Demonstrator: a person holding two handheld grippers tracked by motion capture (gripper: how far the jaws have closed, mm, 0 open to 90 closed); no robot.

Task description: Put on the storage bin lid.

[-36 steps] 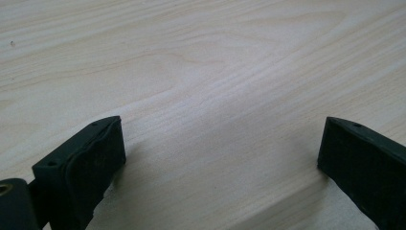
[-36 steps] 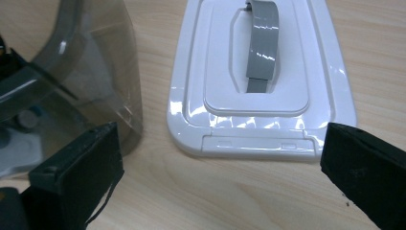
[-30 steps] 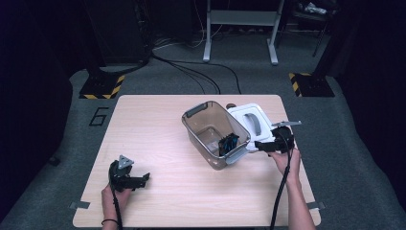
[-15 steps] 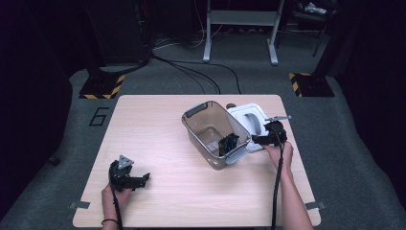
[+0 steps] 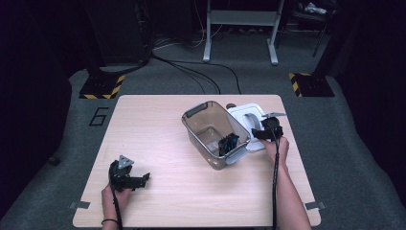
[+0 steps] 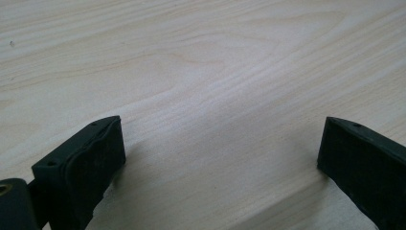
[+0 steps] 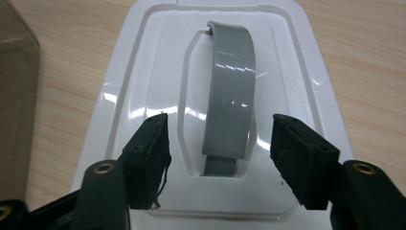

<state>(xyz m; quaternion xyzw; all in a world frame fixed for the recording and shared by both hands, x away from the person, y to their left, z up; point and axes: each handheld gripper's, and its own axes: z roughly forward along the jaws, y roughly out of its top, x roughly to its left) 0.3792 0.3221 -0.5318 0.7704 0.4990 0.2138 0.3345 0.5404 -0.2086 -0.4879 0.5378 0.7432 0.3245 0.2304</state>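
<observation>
White lid [image 7: 201, 62] with grey handle [image 7: 230, 96] flat on table [image 5: 158, 124], touching right side of clear bin [image 5: 215, 134]. Right gripper [image 7: 218, 143] over lid's near end, jaws straddling handle, just been closing, pads not yet pressing on it. Dark blue-black item [image 5: 228, 143] inside bin. Left gripper [image 5: 128, 175] well left of bin, resting on table, jaws wide apart, nothing between.

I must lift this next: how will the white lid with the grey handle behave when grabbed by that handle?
The white lid looks like thin glossy plastic, so probably light and stiff. Its grey handle, between the right gripper's open jaws, looks smooth and may slip. Held there, it would likely hang fairly level.
</observation>
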